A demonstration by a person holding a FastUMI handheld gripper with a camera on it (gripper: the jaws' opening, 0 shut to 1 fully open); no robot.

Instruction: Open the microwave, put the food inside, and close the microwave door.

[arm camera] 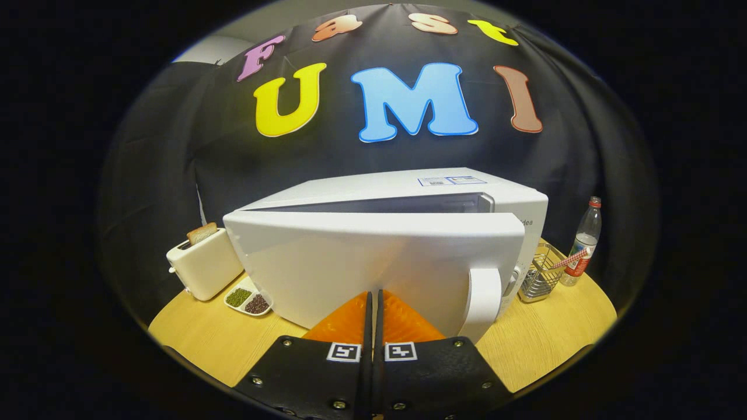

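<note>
- While the gripper sat low and near over the wooden table, its two fingers were pressed together with only a thin slit between them and nothing held.
- The fingertips lay right up against the outer face of the microwave door; whether they actually touched it could not be told.
- The white microwave stood on the table just beyond the fingers, its door swung part-way ajar, hinged on the left, with a dark gap showing along the top between door and body.
- The door's white handle ran upright at its right end, just right of the fingers.
- No food was between the fingers, and the cavity was hidden behind the door, so whether anything lay inside could not be told.
- To the left of the microwave stood a cream toaster with a slice of bread sticking out of its slot.
- Just in front of the toaster, beside the microwave's left corner, lay a small white divided dish holding green and dark beans in separate compartments.
- To the right of the microwave sat a wire basket, and just right of it an upright clear bottle with a red cap.
</note>
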